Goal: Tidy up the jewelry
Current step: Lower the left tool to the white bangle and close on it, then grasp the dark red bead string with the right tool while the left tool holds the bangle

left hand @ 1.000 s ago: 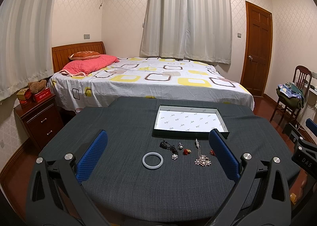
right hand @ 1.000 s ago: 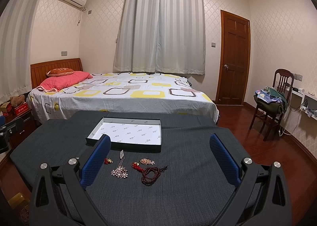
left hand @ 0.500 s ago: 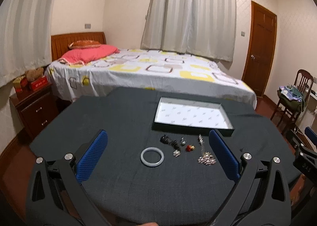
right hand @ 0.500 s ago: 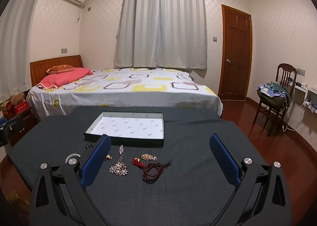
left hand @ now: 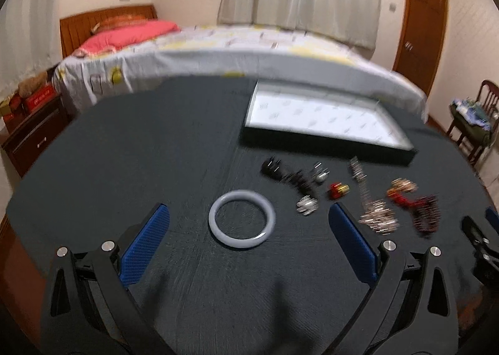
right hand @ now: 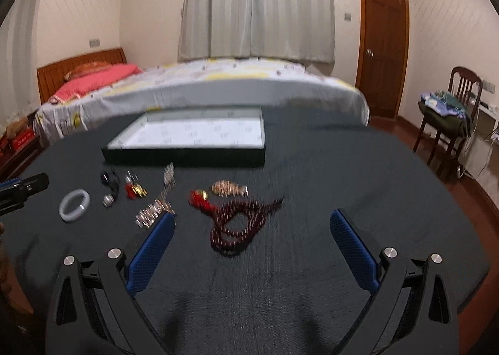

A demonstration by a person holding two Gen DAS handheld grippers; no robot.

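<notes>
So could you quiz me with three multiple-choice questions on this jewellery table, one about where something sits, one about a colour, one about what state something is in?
1. Where does the pale bangle lie?
A. inside the tray
B. on the dark cloth, nearer than the tray
C. on the bed

2. What colour is the bead strand?
A. dark red
B. green
C. white

3. How are the left tongs?
A. shut on the bangle
B. open, holding nothing
C. shut on a ring

Answers: 1 B, the bangle rests on the cloth in front of the tray. 2 A, its beads look deep red. 3 B, the blue pads stand wide apart with the bangle untouched between them.
</notes>
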